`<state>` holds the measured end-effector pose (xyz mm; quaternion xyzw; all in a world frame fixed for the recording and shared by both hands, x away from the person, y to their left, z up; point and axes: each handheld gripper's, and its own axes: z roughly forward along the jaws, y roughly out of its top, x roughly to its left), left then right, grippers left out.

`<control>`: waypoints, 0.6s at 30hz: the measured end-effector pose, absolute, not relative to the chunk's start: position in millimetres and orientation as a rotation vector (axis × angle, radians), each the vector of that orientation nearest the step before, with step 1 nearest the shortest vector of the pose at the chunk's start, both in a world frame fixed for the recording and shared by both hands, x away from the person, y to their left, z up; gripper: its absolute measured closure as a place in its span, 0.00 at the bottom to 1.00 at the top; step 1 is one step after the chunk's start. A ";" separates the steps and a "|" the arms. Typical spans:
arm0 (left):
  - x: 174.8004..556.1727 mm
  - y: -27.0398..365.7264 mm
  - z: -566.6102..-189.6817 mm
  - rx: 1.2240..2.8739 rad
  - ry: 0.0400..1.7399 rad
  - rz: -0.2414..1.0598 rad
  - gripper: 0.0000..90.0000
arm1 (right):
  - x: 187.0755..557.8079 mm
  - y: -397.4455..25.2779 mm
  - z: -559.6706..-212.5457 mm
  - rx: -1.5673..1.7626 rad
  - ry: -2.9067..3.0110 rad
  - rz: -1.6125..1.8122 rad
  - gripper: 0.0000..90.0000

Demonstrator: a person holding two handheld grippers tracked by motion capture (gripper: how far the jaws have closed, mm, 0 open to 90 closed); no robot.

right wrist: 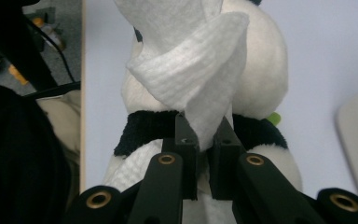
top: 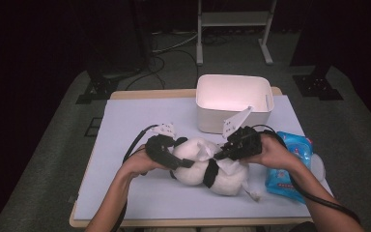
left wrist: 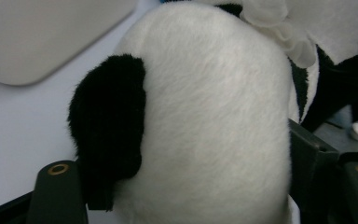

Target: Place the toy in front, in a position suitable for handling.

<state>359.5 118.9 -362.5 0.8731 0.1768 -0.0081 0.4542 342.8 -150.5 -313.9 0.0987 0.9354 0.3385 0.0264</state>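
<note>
A black-and-white panda plush (top: 224,179) lies on its side in the middle of the table. My left gripper (top: 183,162) clamps its white head from the left; in the left gripper view the jaws of this gripper (left wrist: 196,182) press both sides of the head (left wrist: 205,116), beside one black ear (left wrist: 107,121). From the right, my right gripper (top: 220,154) is shut on a white wipe (right wrist: 191,70). The wipe is folded and twisted, lying against the panda's body (right wrist: 261,70), with the right gripper (right wrist: 204,140) pinching its lower end.
A white open bin (top: 212,118) stands just behind the panda at the table's back centre. A blue pack of wipes (top: 290,164) lies at the right edge under my right forearm. The table top (top: 125,125) is pale and bare at the left.
</note>
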 end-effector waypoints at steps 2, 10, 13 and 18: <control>359.9 120.8 -358.7 2.145 0.446 0.009 0.30 | 345.3 -148.8 -310.7 0.302 2.878 1.047 0.93; 356.6 125.4 -357.1 2.134 0.482 0.120 0.31 | 365.2 -153.0 -305.2 0.373 2.861 1.030 0.93; 354.3 126.6 -364.2 2.133 0.479 0.107 0.31 | 364.7 -161.3 -309.2 0.410 2.857 1.044 0.93; 349.1 130.5 -370.7 2.116 0.493 0.099 0.30 | 364.9 -182.0 -314.0 0.471 2.840 1.054 0.93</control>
